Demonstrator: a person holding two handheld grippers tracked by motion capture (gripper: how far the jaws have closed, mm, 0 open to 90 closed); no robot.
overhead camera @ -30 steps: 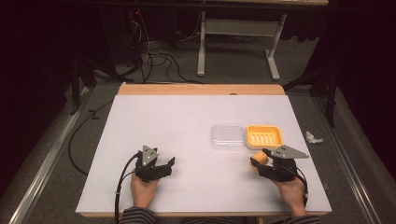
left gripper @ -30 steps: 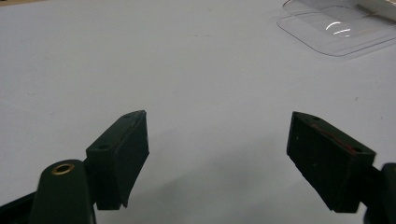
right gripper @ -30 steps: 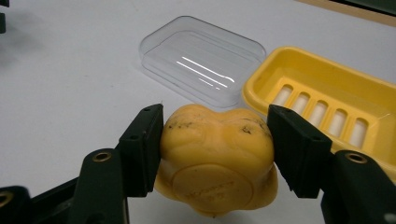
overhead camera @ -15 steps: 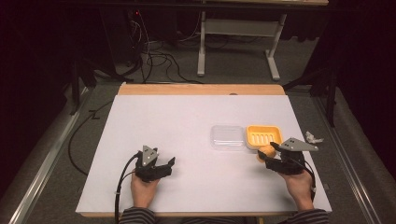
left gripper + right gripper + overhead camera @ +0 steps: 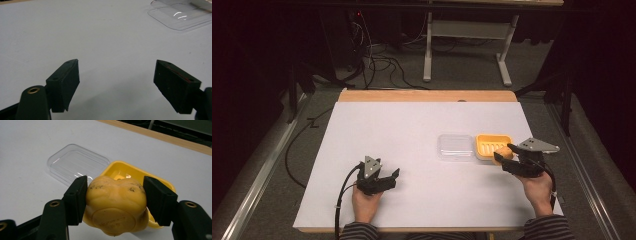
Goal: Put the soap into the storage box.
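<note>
yellow toy bell pepper [image 5: 115,206] sits clamped between the jaws of the right gripper [image 5: 507,156], held over the near edge of the yellow tray [image 5: 489,141]. a clear plastic lid [image 5: 455,147] lies just beside that tray on the white table [image 5: 412,125]. the left gripper [image 5: 388,177] rests well apart, jaws spread wide, grasping nothing.

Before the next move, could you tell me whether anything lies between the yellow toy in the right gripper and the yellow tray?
Nothing visible does. The yellow toy sits clamped in the right gripper right at the yellow tray; the clear lid lies off beside it.
</note>
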